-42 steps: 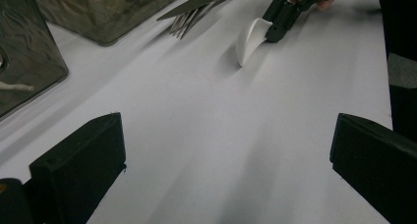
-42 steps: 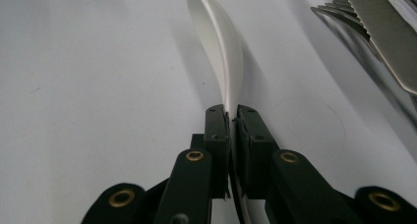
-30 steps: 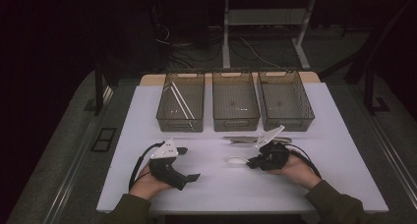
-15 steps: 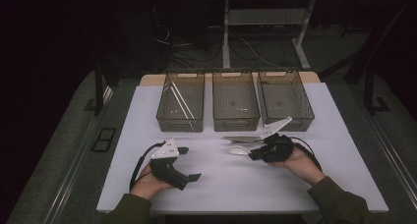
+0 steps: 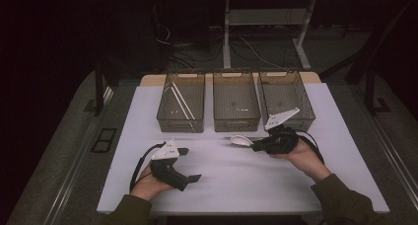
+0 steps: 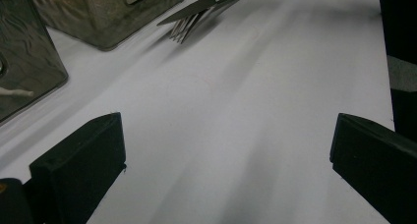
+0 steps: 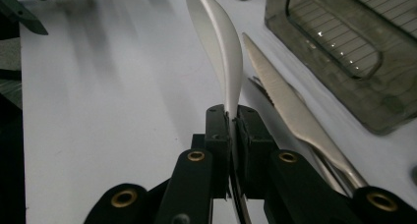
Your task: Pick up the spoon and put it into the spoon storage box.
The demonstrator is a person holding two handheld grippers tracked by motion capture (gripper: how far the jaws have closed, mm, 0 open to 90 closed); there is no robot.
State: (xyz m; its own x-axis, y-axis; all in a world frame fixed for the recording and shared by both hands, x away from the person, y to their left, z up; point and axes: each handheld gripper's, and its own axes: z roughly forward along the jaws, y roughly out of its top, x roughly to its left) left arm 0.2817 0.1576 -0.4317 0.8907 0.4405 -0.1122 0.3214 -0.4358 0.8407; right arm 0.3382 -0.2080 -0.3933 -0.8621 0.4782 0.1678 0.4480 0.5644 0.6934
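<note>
My right gripper (image 5: 260,146) is shut on the handle of a white spoon (image 5: 241,140), which it holds a little above the white table, bowl pointing left. In the right gripper view the spoon (image 7: 220,42) sticks out from between the closed pads of that gripper (image 7: 231,117). A metal knife (image 7: 291,112) lies on the table just beside it. My left gripper (image 5: 190,164) rests open on the table at the front left, nothing between its jaws (image 6: 226,155). A fork (image 6: 193,21) lies ahead of it, near the bins.
Three clear bins stand in a row at the back of the table: the left bin (image 5: 167,117) holds white chopsticks (image 5: 181,100); beside it stand the middle bin (image 5: 236,122) and the right bin (image 5: 306,106). The table's front edge (image 5: 236,211) is near my forearms.
My right gripper has risen and shifted toward the bins with the spoon in it, lifting the spoon off the table. The left gripper has stayed put.
</note>
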